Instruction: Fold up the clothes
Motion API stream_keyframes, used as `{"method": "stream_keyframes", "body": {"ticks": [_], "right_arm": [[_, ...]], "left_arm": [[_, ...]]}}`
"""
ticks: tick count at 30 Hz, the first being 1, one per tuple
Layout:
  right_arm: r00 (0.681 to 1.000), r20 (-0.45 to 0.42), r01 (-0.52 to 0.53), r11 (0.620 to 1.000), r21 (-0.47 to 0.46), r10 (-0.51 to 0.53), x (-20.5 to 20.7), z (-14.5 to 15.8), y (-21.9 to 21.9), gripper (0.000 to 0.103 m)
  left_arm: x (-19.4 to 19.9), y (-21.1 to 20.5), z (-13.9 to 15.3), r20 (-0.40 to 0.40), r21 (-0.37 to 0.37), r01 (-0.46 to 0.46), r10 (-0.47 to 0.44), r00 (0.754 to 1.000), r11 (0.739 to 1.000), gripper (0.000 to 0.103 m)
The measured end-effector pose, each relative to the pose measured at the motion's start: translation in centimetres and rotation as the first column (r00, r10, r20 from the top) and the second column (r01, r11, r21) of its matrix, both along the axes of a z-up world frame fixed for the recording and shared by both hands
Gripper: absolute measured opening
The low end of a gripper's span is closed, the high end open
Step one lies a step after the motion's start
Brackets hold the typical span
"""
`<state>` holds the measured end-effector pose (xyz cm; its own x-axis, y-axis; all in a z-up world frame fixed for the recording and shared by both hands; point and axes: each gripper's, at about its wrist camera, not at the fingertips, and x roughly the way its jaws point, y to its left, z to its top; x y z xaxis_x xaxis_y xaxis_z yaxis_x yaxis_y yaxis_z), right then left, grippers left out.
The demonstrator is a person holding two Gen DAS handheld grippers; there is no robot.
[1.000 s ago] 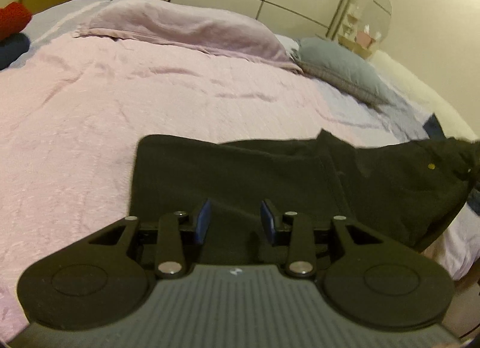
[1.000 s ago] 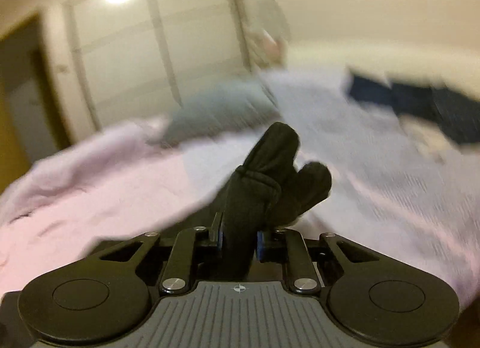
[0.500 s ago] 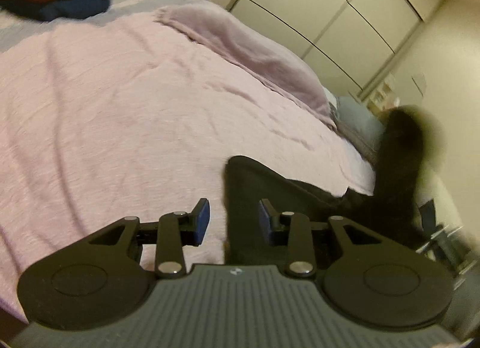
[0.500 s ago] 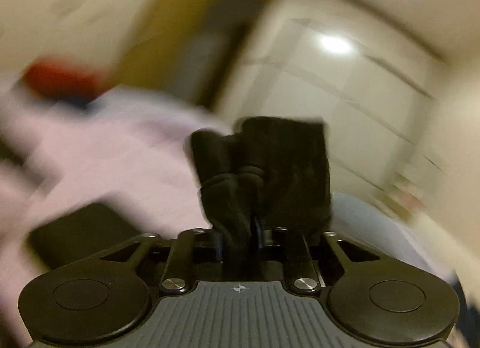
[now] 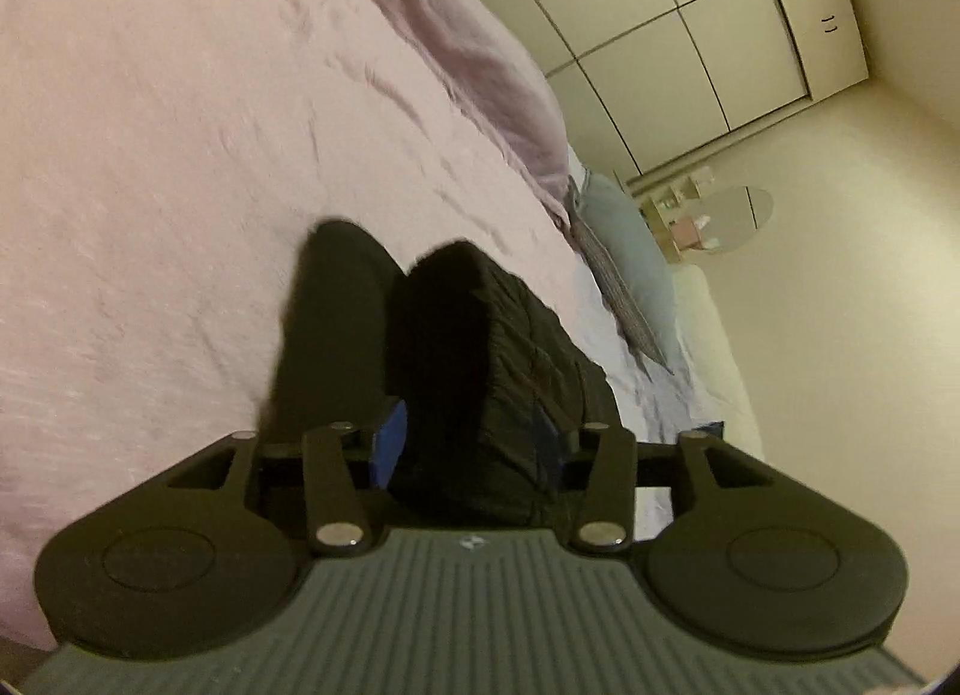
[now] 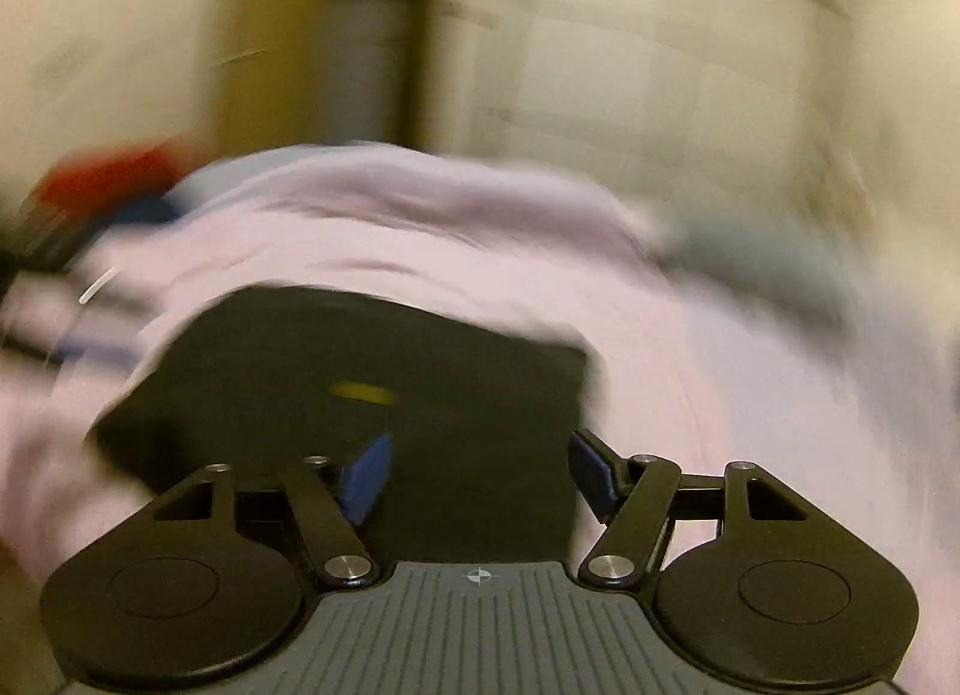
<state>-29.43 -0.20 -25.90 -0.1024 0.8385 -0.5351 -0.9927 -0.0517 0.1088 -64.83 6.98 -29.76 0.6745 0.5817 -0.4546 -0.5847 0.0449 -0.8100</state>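
Note:
A black garment (image 5: 336, 323) lies folded on the pink bed cover (image 5: 150, 155). In the left wrist view a thick folded layer of it (image 5: 516, 329) runs between the jaws of my left gripper (image 5: 471, 434). Those jaws are opening, and the cloth hides most of the right pad. In the blurred right wrist view my right gripper (image 6: 480, 461) hovers low over the flat black garment (image 6: 360, 347). Its jaws are opening wide with no cloth pinched between them. A small yellow mark (image 6: 360, 392) shows on the fabric.
A pink pillow (image 5: 468, 35) and a blue-grey pillow (image 5: 630, 251) lie at the head of the bed, with wardrobe doors (image 5: 660, 35) and a small shelf with a mirror (image 5: 720, 215) beyond. Red and dark blue folded items (image 6: 102, 179) sit blurred at the far left.
My right gripper swung the black cloth across, let it go and opened wide. The left view has rolled, and the folded layer now lies between my left jaws, which stand wider.

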Motion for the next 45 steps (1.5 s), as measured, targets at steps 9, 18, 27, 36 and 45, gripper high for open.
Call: {"method": "stream_keyframes", "body": {"ticks": [9, 18, 27, 36, 45], "right_arm": [[0.661, -0.684, 0.141, 0.947, -0.289, -0.307, 8.9, -6.9, 3.0, 0.066], [0.734, -0.634, 0.075, 0.957, -0.280, -0.243, 10.2, -5.3, 2.3, 0.059], [0.903, -0.417, 0.008, 0.975, -0.223, -0.102, 5.0, -3.4, 4.0, 0.057], [0.918, -0.384, 0.005, 0.972, -0.236, -0.098, 4.9, -4.2, 4.0, 0.057], [0.915, -0.394, -0.003, 0.971, -0.237, -0.093, 5.4, -4.0, 3.6, 0.057]], "left_arm": [[2.1, 1.9, -2.1, 0.022, -0.061, 0.031, -0.030, 0.999, 0.998, 0.054], [1.6, 1.2, 1.6, -0.016, 0.139, 0.055, -0.053, 0.998, 0.989, 0.012], [-1.3, 0.3, 1.0, -0.021, 0.148, -0.003, 0.006, 1.000, 0.989, 0.009], [-1.4, 1.9, -0.8, -0.081, 0.113, 0.046, -0.037, 0.996, 0.993, 0.044], [0.2, 4.6, -2.6, -0.101, 0.073, 0.211, -0.203, 0.974, 0.975, 0.045]]}}
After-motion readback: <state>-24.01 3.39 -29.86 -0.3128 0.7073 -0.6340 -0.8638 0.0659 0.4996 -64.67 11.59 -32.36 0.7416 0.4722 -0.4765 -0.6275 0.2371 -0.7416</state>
